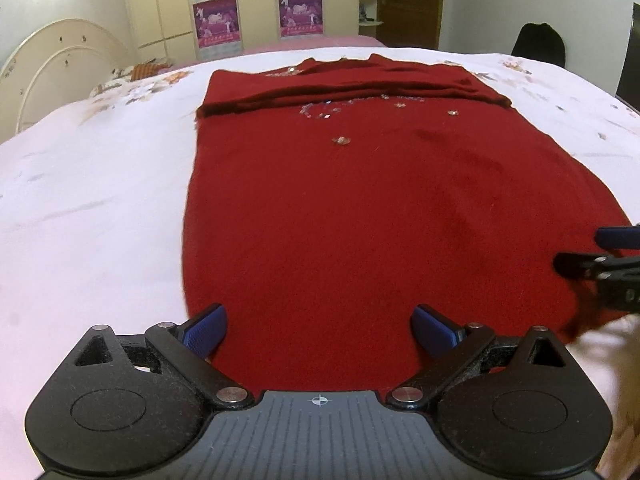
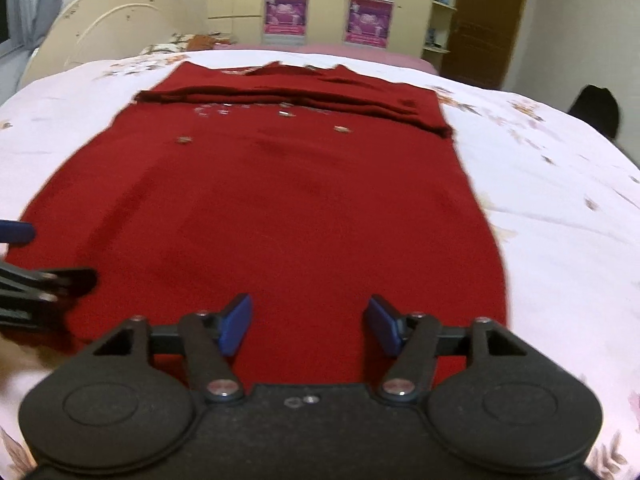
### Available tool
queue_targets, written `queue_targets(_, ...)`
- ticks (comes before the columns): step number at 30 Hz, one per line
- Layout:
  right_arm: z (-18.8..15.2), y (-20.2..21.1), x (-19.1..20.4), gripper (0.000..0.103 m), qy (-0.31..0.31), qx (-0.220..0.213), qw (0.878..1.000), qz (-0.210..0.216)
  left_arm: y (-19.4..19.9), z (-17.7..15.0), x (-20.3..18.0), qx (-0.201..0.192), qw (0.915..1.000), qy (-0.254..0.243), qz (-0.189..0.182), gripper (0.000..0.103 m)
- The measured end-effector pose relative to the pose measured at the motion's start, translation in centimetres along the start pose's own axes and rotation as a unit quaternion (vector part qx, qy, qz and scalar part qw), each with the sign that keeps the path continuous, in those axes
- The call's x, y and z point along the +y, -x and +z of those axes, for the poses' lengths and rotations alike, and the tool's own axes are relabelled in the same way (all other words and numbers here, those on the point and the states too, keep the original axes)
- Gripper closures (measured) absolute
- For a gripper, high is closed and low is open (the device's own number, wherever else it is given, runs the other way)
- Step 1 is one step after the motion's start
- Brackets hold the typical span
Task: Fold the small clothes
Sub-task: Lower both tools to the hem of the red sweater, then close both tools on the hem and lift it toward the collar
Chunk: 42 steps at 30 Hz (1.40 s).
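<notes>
A dark red knit garment (image 1: 360,208) with small sequin decorations lies flat on the bed, its sleeves folded across the far end; it also shows in the right wrist view (image 2: 288,208). My left gripper (image 1: 318,330) is open, its blue fingertips (image 1: 206,330) spread over the garment's near hem. My right gripper (image 2: 308,326) is open over the near hem too. Each gripper shows at the edge of the other's view: the right one (image 1: 600,268) and the left one (image 2: 44,280).
The garment lies on a white bedspread (image 1: 100,200) with floral print. A cream headboard (image 1: 52,68) stands far left. Wardrobes with pink posters (image 1: 218,20) line the back wall. A dark chair back (image 1: 538,42) is at far right.
</notes>
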State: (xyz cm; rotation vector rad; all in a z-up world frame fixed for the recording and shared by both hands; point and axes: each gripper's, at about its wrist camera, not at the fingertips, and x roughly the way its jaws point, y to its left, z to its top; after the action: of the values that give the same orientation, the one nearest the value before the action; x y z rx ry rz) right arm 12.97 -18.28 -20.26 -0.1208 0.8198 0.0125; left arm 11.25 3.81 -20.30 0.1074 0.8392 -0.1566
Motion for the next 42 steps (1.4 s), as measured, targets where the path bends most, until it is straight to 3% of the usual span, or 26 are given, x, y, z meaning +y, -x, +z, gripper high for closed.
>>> queue_targets(8, -1.5, 1.1, -1.6, 0.037, -0.02, 0.004, 1.0, -0.022, 1.0, -1.3, 1.2, -0.006, 1.0, 0.003, -0.007, 0.005)
queue_targets(15, -2.3, 2.9, -3.0, 0.038, -0.063, 0.0, 0.998, -0.03, 3.0, -3.5, 3.2, -0.013, 0.9988, 0.045, -0.01, 0.005)
queue_targets(21, -1.8, 3.9, -4.0, 0.038, -0.093, -0.008, 0.995, -0.04, 3.0, -3.2, 3.8, -0.007, 0.9965, 0.072, -0.041, 0.005)
queue_targets(24, -1.9, 4.1, -4.9, 0.038, -0.107, -0.007, 0.993, -0.051, 2.8, -2.9, 4.0, 0.002, 0.9944, 0.087, -0.06, 0.019)
queue_targets(28, -2.4, 3.9, -6.1, 0.038, -0.129, 0.003, 0.99, -0.061, 2.6, -2.6, 4.5, 0.011, 0.9907, 0.111, -0.078, 0.026)
queue_targets(30, -2.8, 3.6, -6.7, 0.038, -0.145, 0.012, 0.987, -0.065, 2.5, -2.4, 4.6, 0.016, 0.9887, 0.121, -0.086, 0.049)
queue_targets(31, -3.0, 3.6, -7.0, 0.038, -0.155, 0.017, 0.986, -0.062, 2.5, -2.3, 4.6, 0.019, 0.9875, 0.126, -0.092, 0.056)
queue_targets(32, -3.1, 3.4, -7.2, 0.043, -0.164, 0.022, 0.985, -0.054, 2.3, -2.3, 4.6, 0.025, 0.9862, 0.13, -0.099, 0.061)
queue_targets(37, -2.8, 2.9, -6.8, 0.055, -0.173, 0.037, 0.984, -0.026, 1.9, -1.9, 4.7, 0.045, 0.9817, 0.142, -0.118, 0.062)
queue_targets(39, -2.6, 2.6, -6.7, 0.06, -0.175, 0.045, 0.984, -0.014, 1.5, -1.7, 4.8, 0.054, 0.9804, 0.143, -0.124, 0.085)
queue_targets(41, -2.4, 2.2, -6.7, 0.067, -0.171, 0.049, 0.984, -0.008, 0.8, -1.5, 5.3, 0.06, 0.9766, 0.158, -0.133, 0.091)
queue_targets(42, -2.2, 2.1, -7.0, 0.079, -0.177, 0.05, 0.983, 0.001, 0.6, -1.3, 5.5, 0.063, 0.9744, 0.167, -0.137, 0.097)
